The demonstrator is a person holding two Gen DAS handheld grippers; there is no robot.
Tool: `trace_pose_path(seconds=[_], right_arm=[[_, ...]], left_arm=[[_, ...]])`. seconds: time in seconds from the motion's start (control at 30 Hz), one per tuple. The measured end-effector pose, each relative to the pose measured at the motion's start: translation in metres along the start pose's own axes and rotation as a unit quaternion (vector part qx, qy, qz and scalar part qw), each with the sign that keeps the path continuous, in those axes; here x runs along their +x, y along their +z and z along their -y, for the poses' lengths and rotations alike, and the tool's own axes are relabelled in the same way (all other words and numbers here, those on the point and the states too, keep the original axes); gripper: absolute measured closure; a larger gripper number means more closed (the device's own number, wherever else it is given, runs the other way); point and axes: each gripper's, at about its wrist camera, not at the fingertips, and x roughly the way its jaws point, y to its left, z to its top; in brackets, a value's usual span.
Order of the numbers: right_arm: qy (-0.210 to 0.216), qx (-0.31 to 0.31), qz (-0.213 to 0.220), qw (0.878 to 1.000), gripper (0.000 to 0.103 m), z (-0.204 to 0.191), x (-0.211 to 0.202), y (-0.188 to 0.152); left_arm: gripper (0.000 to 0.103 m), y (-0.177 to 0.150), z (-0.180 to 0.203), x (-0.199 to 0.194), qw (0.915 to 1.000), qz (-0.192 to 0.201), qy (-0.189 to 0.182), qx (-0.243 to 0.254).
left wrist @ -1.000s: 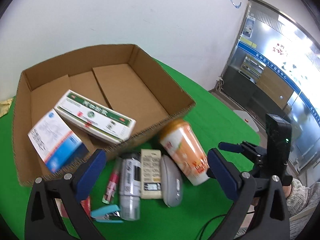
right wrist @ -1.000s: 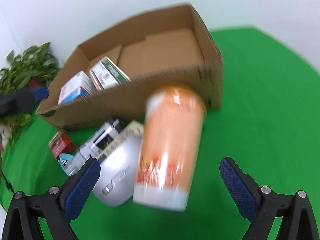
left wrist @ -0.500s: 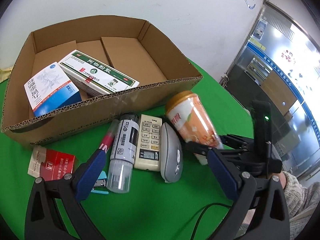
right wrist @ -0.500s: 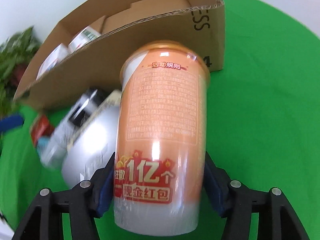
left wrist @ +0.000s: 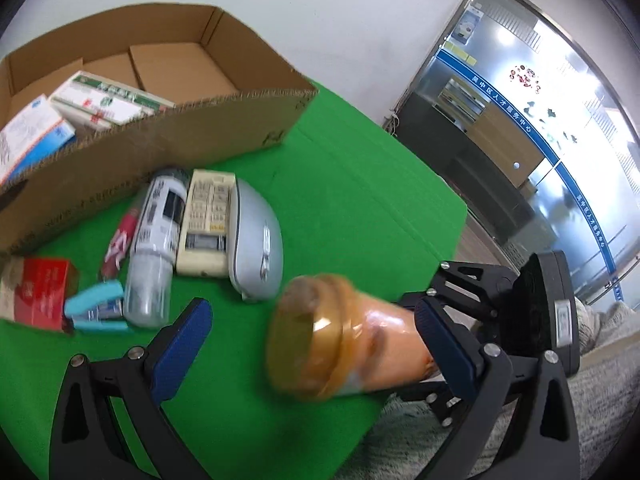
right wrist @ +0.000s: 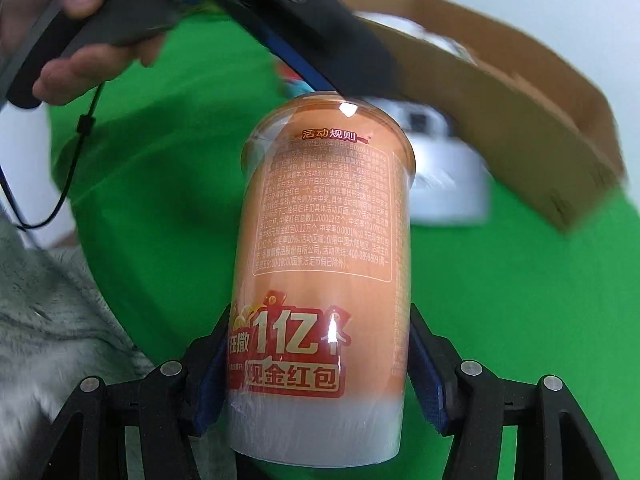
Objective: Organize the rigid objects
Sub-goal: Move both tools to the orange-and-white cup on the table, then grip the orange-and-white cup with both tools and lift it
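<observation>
Right wrist view: right claw (right wrist: 316,376) clamped on orange cup (right wrist: 324,248) near its white base, long axis running straight out toward 12 o'clock, lid end forward. Cardboard box (right wrist: 532,112) lies at 1–2 o'clock of cup, so the carry likely swings that way. Left wrist view: left claw (left wrist: 320,340) spread apart, empty; cup's lid end between its fingers, untouched. Right claw does the work.

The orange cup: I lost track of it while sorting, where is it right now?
The orange cup is clamped near its base in the right gripper, lifted off the green table. In the left wrist view it sits lower right, in front of the grey mouse.
</observation>
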Motion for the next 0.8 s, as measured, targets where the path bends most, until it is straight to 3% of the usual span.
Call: trace_pose_path(seconds=[0.23, 0.37, 0.6, 0.8], right_arm=[[0.004, -0.075, 0.028, 0.997, 0.037, -0.019, 0.026, 0.030], [0.006, -0.101, 0.042, 0.994, 0.037, -0.026, 0.033, 0.039], [-0.014, -0.133, 0.073, 0.988, 0.038, -0.045, 0.037, 0.041], [-0.031, -0.123, 0.083, 0.988, 0.038, -0.048, 0.032, 0.033]], left_arm=[[0.001, -0.040, -0.025, -0.022, 0.9985, -0.013, 0.018, -0.049], [0.001, -0.055, -0.061, -0.042, 0.9930, 0.006, 0.029, -0.114], [0.002, -0.063, -0.087, -0.039, 0.9848, 0.016, -0.006, -0.173], [0.019, -0.064, -0.095, -0.025, 0.9781, 0.019, -0.047, -0.202]])
